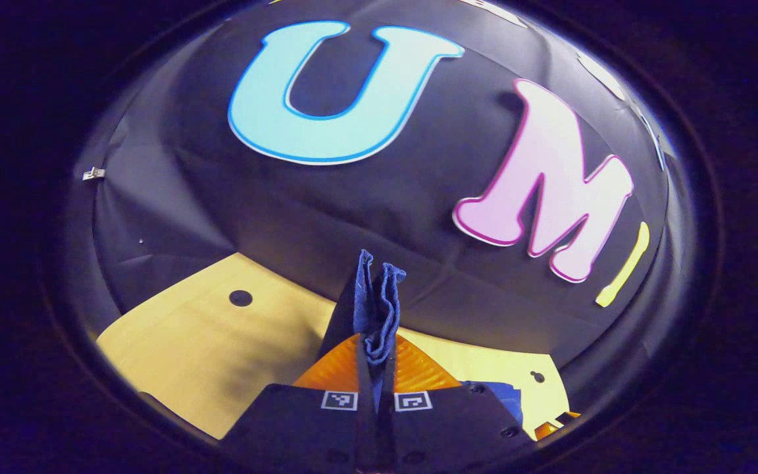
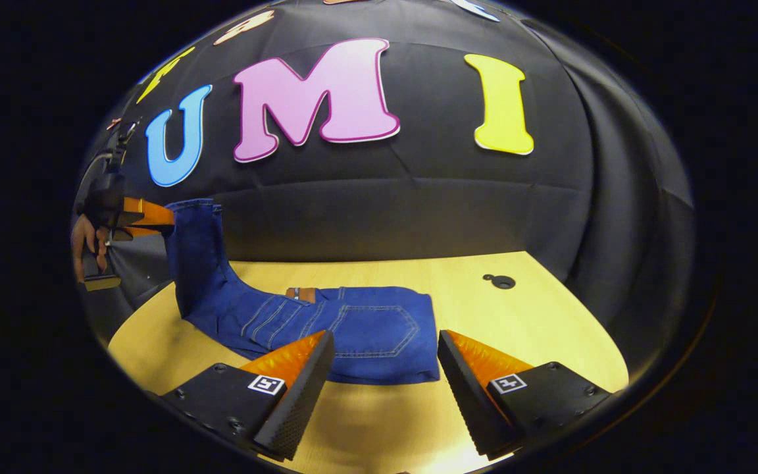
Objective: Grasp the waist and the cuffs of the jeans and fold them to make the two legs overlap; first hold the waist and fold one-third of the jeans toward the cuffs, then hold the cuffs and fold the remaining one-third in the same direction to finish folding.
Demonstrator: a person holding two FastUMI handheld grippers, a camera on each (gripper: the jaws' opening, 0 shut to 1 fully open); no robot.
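Left gripper (image 1: 375, 329) pinches jeans (image 2: 353, 322) cuffs – lifted; right gripper (image 2: 385, 368) agape.

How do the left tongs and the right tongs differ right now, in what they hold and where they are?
The left tongs are shut on the jeans' cuff end; the right tongs are open and hold nothing. The left tongs hold their end raised off the table; the right tongs hover low in front of the waist end, which lies flat. Both point toward the jeans.
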